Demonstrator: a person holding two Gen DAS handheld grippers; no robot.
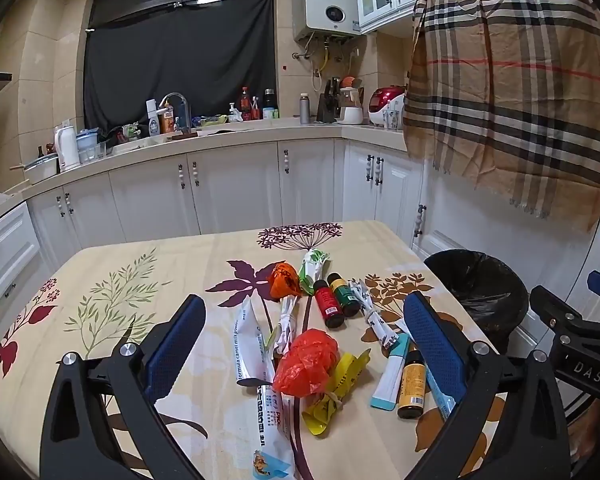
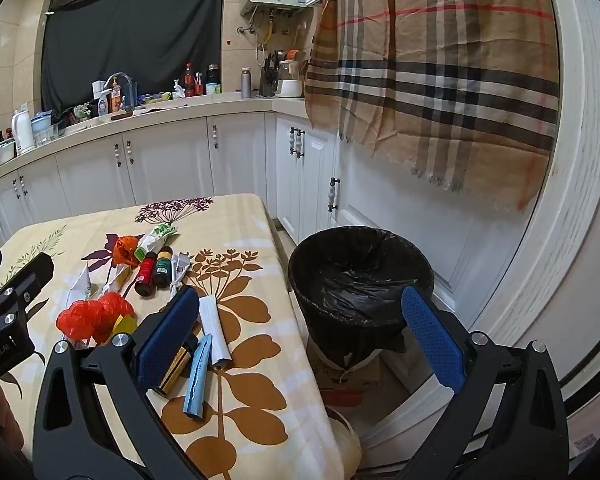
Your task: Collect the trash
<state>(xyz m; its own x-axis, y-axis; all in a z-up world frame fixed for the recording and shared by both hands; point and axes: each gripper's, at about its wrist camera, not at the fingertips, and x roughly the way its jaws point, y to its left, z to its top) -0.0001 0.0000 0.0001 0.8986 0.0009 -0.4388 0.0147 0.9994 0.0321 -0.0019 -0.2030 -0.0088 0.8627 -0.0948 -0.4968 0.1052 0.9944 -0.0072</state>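
Trash (image 1: 306,362) lies scattered on the flowered tablecloth (image 1: 112,280): a crumpled red plastic bag, a yellow wrapper (image 1: 332,392), white sachets, an orange wrapper (image 1: 284,280), and small bottles red (image 1: 327,304), green (image 1: 342,292) and yellow (image 1: 412,386); the left gripper (image 1: 304,344) hovers over the pile, fingers spread wide, nothing between them; the right gripper (image 2: 300,340) is likewise wide apart and empty, straddling the table edge; the black-lined bin (image 2: 360,276) stands just beside the table.
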